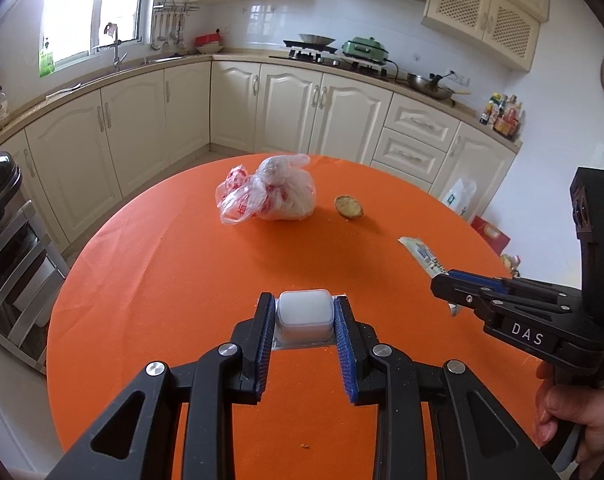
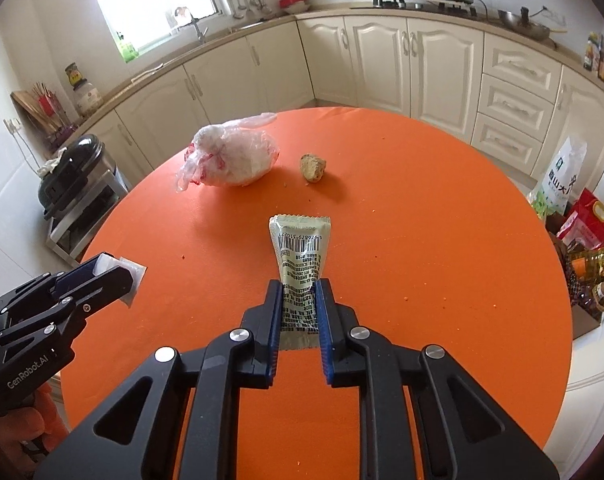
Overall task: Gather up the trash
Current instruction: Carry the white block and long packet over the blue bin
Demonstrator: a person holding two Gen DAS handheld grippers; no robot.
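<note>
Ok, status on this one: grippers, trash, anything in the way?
Left gripper shut on white cup. Right gripper shut on sachet. Plastic bag, food scrap left on orange table. Nothing blocking.

Left wrist view: aimed forward and down past the left gripper [image 1: 303, 312], close above the table [image 1: 174, 264].
Right wrist view: likewise past the right gripper [image 2: 300, 300].
Shared: table, plastic bag [image 1: 278, 194] ahead.

Orange table [image 1: 162, 280], cream cabinets [image 1: 302, 108], green cooker [image 1: 363, 48]
</note>
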